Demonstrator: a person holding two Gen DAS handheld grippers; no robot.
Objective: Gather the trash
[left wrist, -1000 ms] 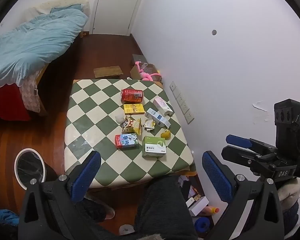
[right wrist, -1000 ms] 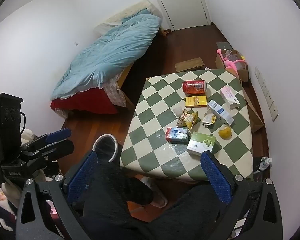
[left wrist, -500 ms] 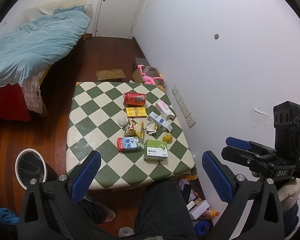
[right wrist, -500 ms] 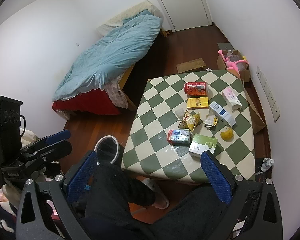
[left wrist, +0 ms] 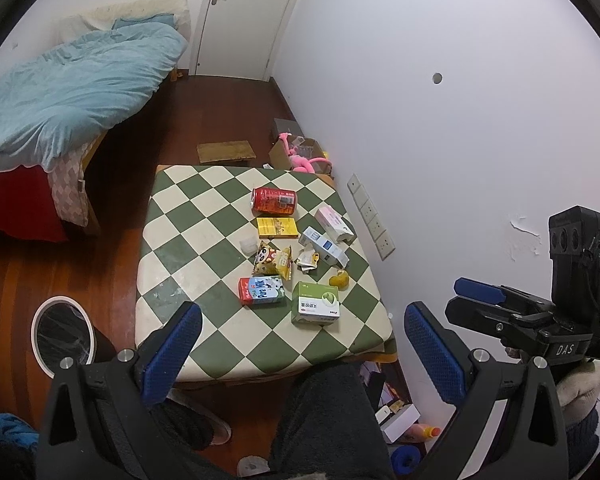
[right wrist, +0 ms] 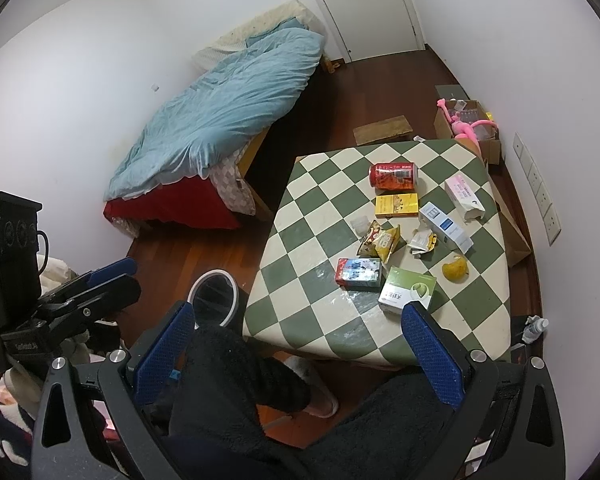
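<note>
- The left gripper (left wrist: 302, 350) hangs high over the near edge of the checkered table (left wrist: 204, 248), its blue fingers spread wide, holding nothing.
- The right gripper (right wrist: 300, 350) is likewise spread and empty, well above the table.
- The trash lies in a cluster on the table: a red can (left wrist: 274, 201) on its side, a yellow box (left wrist: 278, 227) just in front of it, a snack bag (left wrist: 272, 260), a milk carton (left wrist: 261, 290), and a green box (left wrist: 316, 303).
- A bin (left wrist: 64, 336) stands on the floor just beside the table's near-left corner.
</note>
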